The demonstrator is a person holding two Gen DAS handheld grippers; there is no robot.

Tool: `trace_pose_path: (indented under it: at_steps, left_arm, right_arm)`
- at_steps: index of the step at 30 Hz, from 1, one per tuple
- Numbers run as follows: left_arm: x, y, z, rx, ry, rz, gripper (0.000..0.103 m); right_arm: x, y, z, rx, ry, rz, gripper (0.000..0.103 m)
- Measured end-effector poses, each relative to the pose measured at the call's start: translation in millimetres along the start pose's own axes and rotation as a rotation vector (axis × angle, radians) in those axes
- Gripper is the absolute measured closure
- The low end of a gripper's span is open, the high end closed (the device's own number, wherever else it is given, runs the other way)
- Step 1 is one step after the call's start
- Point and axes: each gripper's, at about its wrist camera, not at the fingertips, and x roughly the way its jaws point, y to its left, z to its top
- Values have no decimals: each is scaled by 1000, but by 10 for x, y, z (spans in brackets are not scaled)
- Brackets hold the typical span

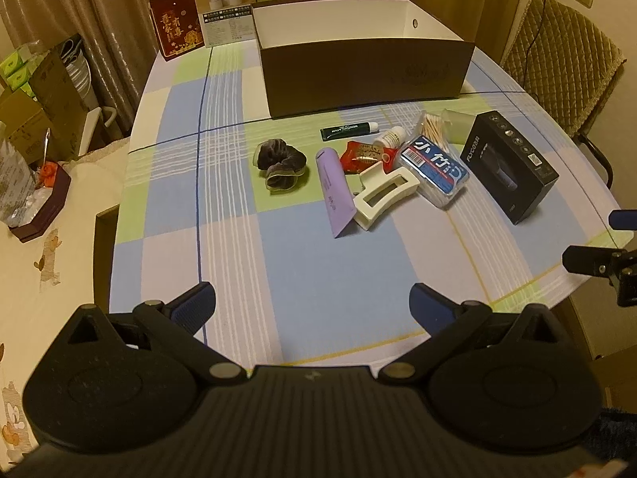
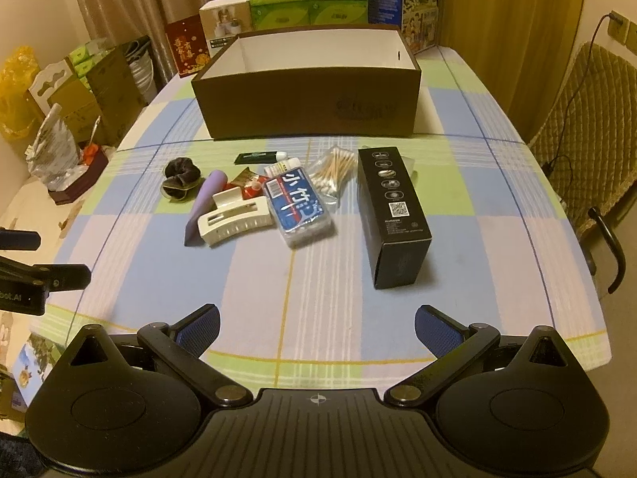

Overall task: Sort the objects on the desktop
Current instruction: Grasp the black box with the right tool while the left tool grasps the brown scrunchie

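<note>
We have sorted nothing yet: the brown box (image 2: 306, 91) looks empty, while scrunchie (image 2: 181, 177), hair clip (image 2: 235, 221) and black carton (image 2: 392, 211) lie before it on the bench (image 2: 318, 279). Left gripper (image 1: 312, 302) and right gripper (image 2: 316, 324) hover with fingers wide, holding nothing.

Left gripper (image 1: 312, 302), wrist view: matte black plastic body with a ribbed central plate bearing a small crosshair mark. Two rounded housings flank it, each with a shallow oval recess and a triangular cut-out above. Black linkage arms, pinned with silver rivets, carry the fingers (image 1: 197, 304), whose pads are dark blue with a fine textured grip.

Right gripper (image 2: 317, 328), wrist view: identical construction, with a ribbed black plate, a clearer white crosshair, silver pivot rivets, triangular openings and blue textured fingers (image 2: 436, 330). Seen from the side in the opposite view, each unit shows slim black bars, small screws and, on the left one, partial white lettering ending ".AI".
</note>
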Motion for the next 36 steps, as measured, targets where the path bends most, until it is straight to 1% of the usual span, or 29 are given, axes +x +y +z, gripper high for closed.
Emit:
trace_pose_path:
  at_steps: [6,13,14,15,16,17,20,24,28,34,36]
  left_arm:
    - [97,38,73,-15,20,-26,1]
    - [208,38,206,-22,5,-24,1]
    - [224,33,227,-22,1,-23,1]
    - [242,34,249,-24,-4,-22,1]
    - [266,37,277,-26,-8,-20,1]
    - [288,40,304,-28,-11,-19,1]
    - [370,53,381,-39,-15,-9,1]
    - [480,78,464,-52,-20,10,1]
    - [590,110,554,-74,-16,34,1]
    - [729,130,666,-89,-20,50,1]
    - [776,122,691,-87,-17,57,1]
  right_arm:
    - [97,-146,104,8,-24,-21,2]
    - [223,-312,259,1,-77,-15,3]
    - [255,-333,284,-1,-77,-15,8]
    - [293,-357,305,-1,-80,-15,22]
    - [332,-391,329,3,-86,-20,28]
    - [382,-430,351,10,-86,-29,31]
    - [500,-549,418,17,-88,-38,32]
    - [637,-664,519,-3,-90,-48,32]
    - [805,-742,620,-20,-74,-43,32]
    - [1011,-800,737,-38,-43,-12,38]
    - [1071,-797,771,-48,-32,4,43]
